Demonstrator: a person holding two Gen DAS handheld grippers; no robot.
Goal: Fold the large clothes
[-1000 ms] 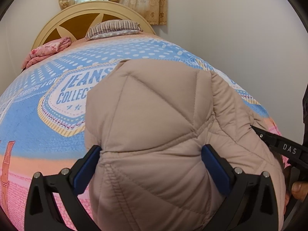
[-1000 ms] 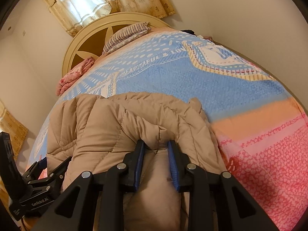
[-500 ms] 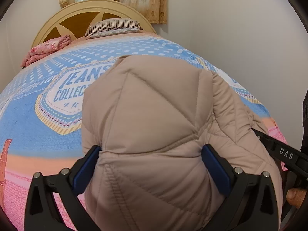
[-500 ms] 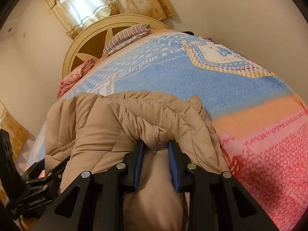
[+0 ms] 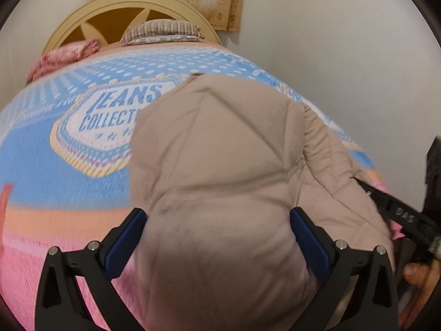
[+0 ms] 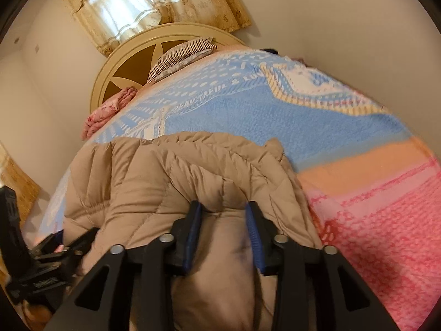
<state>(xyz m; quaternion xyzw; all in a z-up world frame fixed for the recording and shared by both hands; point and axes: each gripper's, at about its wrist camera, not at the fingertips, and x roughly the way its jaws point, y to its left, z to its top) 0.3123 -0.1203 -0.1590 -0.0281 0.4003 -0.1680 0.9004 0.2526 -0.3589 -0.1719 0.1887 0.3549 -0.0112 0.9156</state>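
The bed (image 6: 344,127), under a blue, orange and pink printed blanket, carries the whole job. On its near part lies the quilted beige jacket (image 5: 220,149), already doubled into a thick, puffy bundle: the left wrist view shows a smooth panel turned over on top, and the right wrist view shows stacked, rumpled layers along its far edge. Judging by that, the main folds look done, and what is left is letting go and perhaps flattening or one more fold; the pictures cannot show how neat the hidden side is.

Both claws point downward at the jacket's near edge, side by side. The left claw (image 5: 217,234) stands wide, a bulge of padded fabric filling the gap and touching both blue pads (image 5: 125,238); it seems to grasp that thick fold. The right claw (image 6: 223,234) is opening, fabric between its pads with the pinch loosening. A bare fingertip (image 5: 419,271) shows beside the right claw's handle.
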